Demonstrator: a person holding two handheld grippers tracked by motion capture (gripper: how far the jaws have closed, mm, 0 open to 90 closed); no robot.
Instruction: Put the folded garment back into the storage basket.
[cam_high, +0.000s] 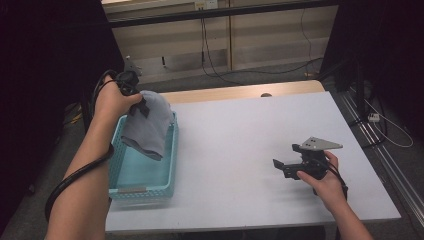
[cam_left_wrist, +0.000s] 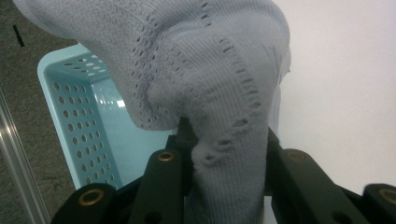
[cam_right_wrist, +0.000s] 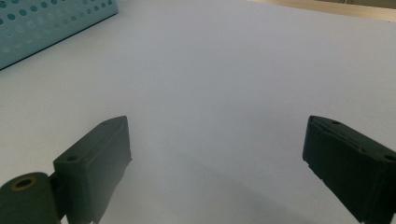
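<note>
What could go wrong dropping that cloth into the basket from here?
1. The grey knit cloth hangs over the teal basket's far rim, so part may drape outside.
2. The left claw pinches only a bunched fold, which could slip early.
3. The light basket may shift if the cloth drags its wall.

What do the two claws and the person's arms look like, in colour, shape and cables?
Both claws are black. The left claw has two blocky jaws with brass-coloured rings at the joints. The right claw has flat, rectangular pads and carries a grey three-cornered plate on top. A thick black cable loops along the left forearm. Both forearms are bare; no sleeves show.
</note>
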